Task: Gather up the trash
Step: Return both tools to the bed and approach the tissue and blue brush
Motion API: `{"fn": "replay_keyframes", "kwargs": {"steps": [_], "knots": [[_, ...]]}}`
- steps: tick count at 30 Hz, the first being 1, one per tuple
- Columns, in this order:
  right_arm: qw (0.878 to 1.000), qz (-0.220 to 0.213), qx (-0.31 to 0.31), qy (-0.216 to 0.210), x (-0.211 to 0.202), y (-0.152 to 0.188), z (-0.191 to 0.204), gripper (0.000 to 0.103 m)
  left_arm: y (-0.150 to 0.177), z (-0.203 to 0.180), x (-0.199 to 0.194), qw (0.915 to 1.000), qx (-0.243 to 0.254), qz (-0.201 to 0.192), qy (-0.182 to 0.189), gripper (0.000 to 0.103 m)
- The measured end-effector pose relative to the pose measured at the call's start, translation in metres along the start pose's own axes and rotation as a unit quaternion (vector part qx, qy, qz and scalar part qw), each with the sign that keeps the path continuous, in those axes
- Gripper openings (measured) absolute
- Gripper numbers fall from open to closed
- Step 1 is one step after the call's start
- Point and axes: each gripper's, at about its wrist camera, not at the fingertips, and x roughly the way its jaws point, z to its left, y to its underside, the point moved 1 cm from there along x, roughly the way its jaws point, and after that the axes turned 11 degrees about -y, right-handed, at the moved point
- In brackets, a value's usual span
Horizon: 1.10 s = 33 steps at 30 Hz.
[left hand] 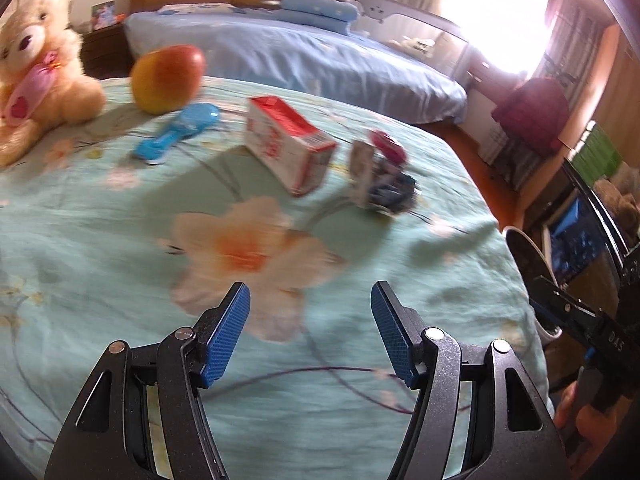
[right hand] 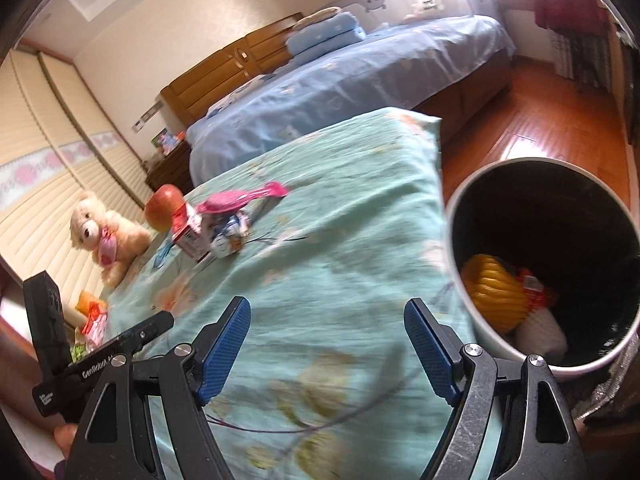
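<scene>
Both tools hang over the near end of the bed (left hand: pixel 100 248) with its green flowered cover, and neither holds anything. The left tool (left hand: pixel 311 330) has its blue pads spread a fair way apart over the big printed blossom; the right tool (right hand: pixel 327 344) stands wider still, with bare cover between its pads. Just beside the right tool, off the bed's edge, is the trash bin (right hand: pixel 460 216), and there is already some rubbish in the bottom: something yellow and ribbed, something white, a bit of red wrapper.

Further up the cover lie the things that look like trash. The red and white carton (left hand: pixel 290 142) lies on its side, and touching or very nearly touching it is a crumpled packet (left hand: pixel 380 182) in white, blue and red. The carton I would guess to be light and thin-walled, likely to cave if squeezed hard, so taking it across its narrow width near the middle seems safest. The packet looks soft and slippery; a pinch on a raised fold should serve better than a grab at the whole.

Beyond these sit a blue plastic piece (left hand: pixel 176 130), an apple (left hand: pixel 168 78) and a teddy bear (left hand: pixel 38 68), none of which look like rubbish. A pink plastic thing (right hand: pixel 244 198) shows behind the packet. A second bed (left hand: pixel 304 52) lies beyond, under blue covers.
</scene>
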Motion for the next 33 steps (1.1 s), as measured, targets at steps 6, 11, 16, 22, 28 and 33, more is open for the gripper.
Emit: {"fn": "replay_keyframes", "kwargs": {"steps": [6,11,16,22,28,33], "knots": [[1.0,0.018,-0.019,-0.014,0.023,-0.002,0.022,0.081,-0.009,0.025,0.003,0.9998,-0.008,-0.004,-0.017,0.064],[0.999,0.029,-0.035,-0.022,0.04,-0.004,0.038,0.081,-0.017,0.038,0.009,0.9994,-0.005,-0.003,-0.033,0.064],[0.998,0.039,-0.049,-0.032,0.057,-0.009,0.053,0.081,-0.031,0.055,0.018,0.9988,-0.008,0.001,-0.048,0.064],[0.996,0.053,-0.066,-0.037,0.081,-0.014,0.066,0.081,-0.048,0.073,0.028,0.9977,-0.012,-0.003,-0.067,0.064],[0.995,0.064,-0.066,-0.037,0.104,-0.022,0.068,0.081,-0.07,0.085,0.048,0.9964,-0.006,-0.003,-0.084,0.064],[0.995,0.071,-0.065,-0.035,0.122,-0.032,0.067,0.08,-0.091,0.09,0.07,0.9949,0.004,-0.006,-0.101,0.064]]}}
